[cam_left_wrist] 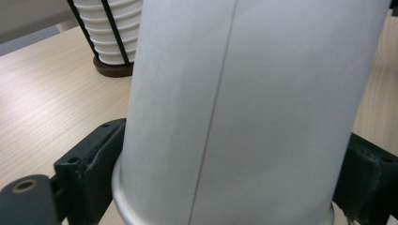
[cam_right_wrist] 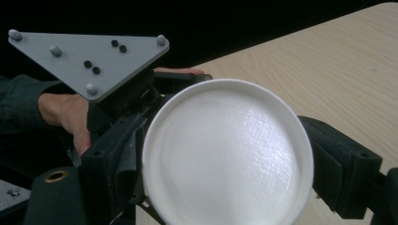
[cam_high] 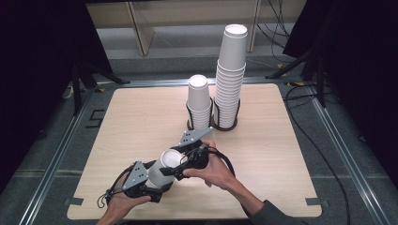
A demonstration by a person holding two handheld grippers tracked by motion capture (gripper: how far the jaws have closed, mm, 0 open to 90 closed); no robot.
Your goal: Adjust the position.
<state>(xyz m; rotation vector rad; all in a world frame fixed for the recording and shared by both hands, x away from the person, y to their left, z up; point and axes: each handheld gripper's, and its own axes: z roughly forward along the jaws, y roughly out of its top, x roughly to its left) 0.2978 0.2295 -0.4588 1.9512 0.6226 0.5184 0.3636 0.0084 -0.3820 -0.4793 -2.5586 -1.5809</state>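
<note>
- Paper cup point(cam_high: 164, 169): white, lying tilted on its side above the near part of the table point(cam_high: 141, 117), at about 7 o'clock from the table's centre. Its open mouth faces 1 o'clock in the high view. No contents are visible inside the cup.
- Left gripper point(cam_high: 149, 180): jaws at medium spread, pads pressed against both sides of the cup wall; the left gripper view shows the cup wall point(cam_left_wrist: 244, 108) filling the gap between both jaws.
- Right gripper point(cam_high: 180, 166): jaws stand either side of the cup's rim end; the right gripper view shows the cup's round face point(cam_right_wrist: 227, 154) between the two jaws. Whether the pads press on it cannot be told.
- Short stack of cups point(cam_high: 199, 102): nested cups in a black wire holder, at 12 o'clock from the held cup.
- Tall stack of cups point(cam_high: 231, 77): second wire holder, just beside the short stack at its 3 o'clock; holders close together.
- Open room: bare tabletop at 9 o'clock and 3 o'clock of the grippers. The near table edge lies just below the left hand point(cam_high: 123, 199); the stacks stand well apart from the grippers.
</note>
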